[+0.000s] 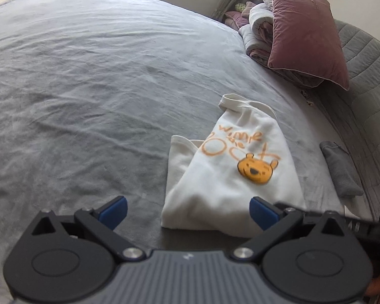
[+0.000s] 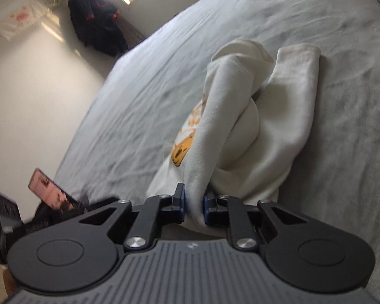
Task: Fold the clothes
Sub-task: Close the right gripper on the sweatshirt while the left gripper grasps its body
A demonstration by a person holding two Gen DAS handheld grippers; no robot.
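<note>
A white garment with orange lettering and a bear face lies partly folded on the grey bed sheet. My left gripper is open and empty, just in front of the garment's near edge. In the right wrist view the same white garment is bunched and lifted at its near edge. My right gripper is shut on that edge, with cloth pinched between the blue pads.
A mauve pillow and rolled bedding sit at the far right of the bed. A folded grey item lies by the quilted headboard. Dark clothes hang by the wall.
</note>
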